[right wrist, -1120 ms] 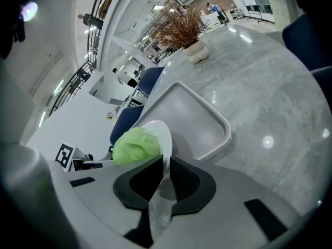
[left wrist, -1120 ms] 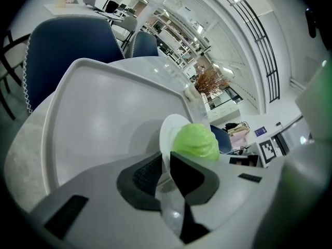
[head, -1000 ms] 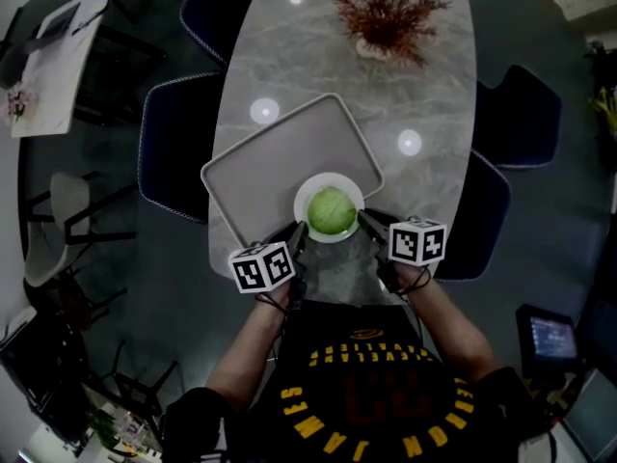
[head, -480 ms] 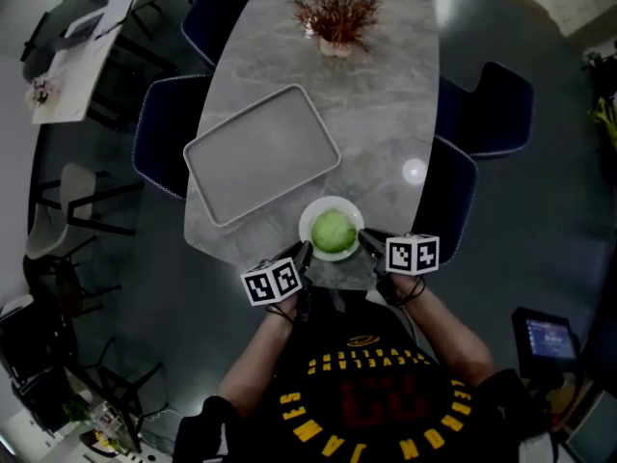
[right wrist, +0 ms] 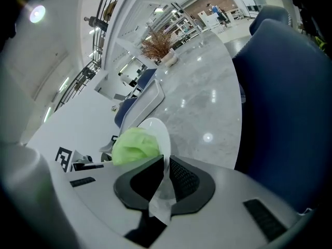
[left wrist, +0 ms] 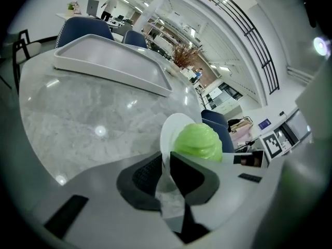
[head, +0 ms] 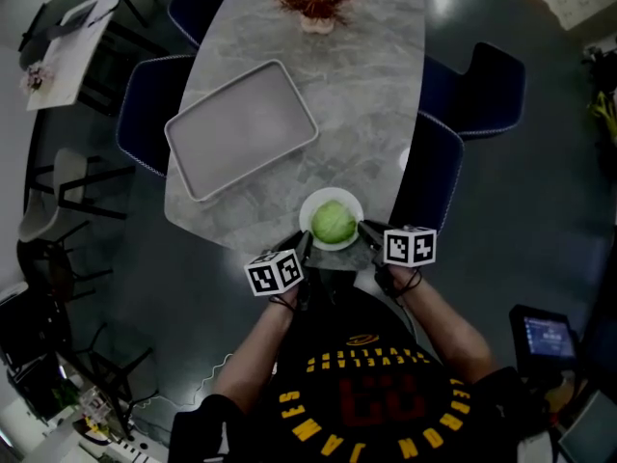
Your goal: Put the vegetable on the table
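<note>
Left gripper (left wrist: 165, 173) fingers (left wrist: 142, 178) clamped on white plate (left wrist: 171, 134) rim, green cabbage (left wrist: 198, 142) on it, grey tray (left wrist: 111, 64) beyond

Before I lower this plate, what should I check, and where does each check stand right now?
1. The left hand-held gripper is shut on the plate rim: ok.
2. The right hand-held gripper is shut on the opposite rim: ok.
3. The vegetable sits in the middle of the plate, not at its lip: ok.
4. The plate is over bare table, apart from the tray: ok.
5. The plate is well inside the table's near edge: cannot tell. It looks close to that edge in the head view.
6. The plate bottom is already touching the table: cannot tell.
</note>
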### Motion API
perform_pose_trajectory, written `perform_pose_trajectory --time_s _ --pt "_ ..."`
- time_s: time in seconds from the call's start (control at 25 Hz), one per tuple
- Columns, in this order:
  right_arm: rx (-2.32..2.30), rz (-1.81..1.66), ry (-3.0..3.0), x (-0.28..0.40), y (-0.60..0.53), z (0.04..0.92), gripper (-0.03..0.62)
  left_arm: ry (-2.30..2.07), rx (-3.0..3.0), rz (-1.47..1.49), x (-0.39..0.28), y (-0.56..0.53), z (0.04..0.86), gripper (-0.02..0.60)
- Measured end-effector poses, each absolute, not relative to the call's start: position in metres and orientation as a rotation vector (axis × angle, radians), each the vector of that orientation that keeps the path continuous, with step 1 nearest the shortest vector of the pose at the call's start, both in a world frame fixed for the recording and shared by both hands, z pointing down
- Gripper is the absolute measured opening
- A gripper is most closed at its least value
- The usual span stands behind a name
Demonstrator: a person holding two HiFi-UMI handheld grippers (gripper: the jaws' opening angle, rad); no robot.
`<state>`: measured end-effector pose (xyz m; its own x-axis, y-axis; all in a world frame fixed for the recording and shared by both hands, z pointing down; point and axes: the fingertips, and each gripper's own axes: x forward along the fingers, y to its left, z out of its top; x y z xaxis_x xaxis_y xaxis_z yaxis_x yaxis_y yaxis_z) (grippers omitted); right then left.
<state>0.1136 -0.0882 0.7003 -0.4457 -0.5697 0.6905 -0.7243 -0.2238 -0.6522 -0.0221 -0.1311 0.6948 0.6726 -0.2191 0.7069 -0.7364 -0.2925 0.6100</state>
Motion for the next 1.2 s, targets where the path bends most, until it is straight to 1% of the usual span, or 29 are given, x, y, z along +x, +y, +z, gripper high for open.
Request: perform_pose_trajectory --time_s 0.2,0.56,0.96,1.2 --pt "1.577 1.729 -1.841 0.115 -0.084 0.724 0.042 -0.79 1.864 0.666 -0.021 -0.13 0.716 0.051" --pt "1.622 1.735 -1.834 0.12 -0.08 0.73 0.043 -0.777 1.874 0.679 -0.014 -0.127 0.721 0.051" --pt "1.626 1.742 -1.828 0.111 -0.073 0.741 0.043 -0.826 1.861 0.655 -0.025 -0.127 0.734 0.052" --pt "1.634 1.599 -1.825 0.117 -0.071 0.737 0.043 -0.917 1.907 0.699 -0.04 -0.134 0.73 0.058"
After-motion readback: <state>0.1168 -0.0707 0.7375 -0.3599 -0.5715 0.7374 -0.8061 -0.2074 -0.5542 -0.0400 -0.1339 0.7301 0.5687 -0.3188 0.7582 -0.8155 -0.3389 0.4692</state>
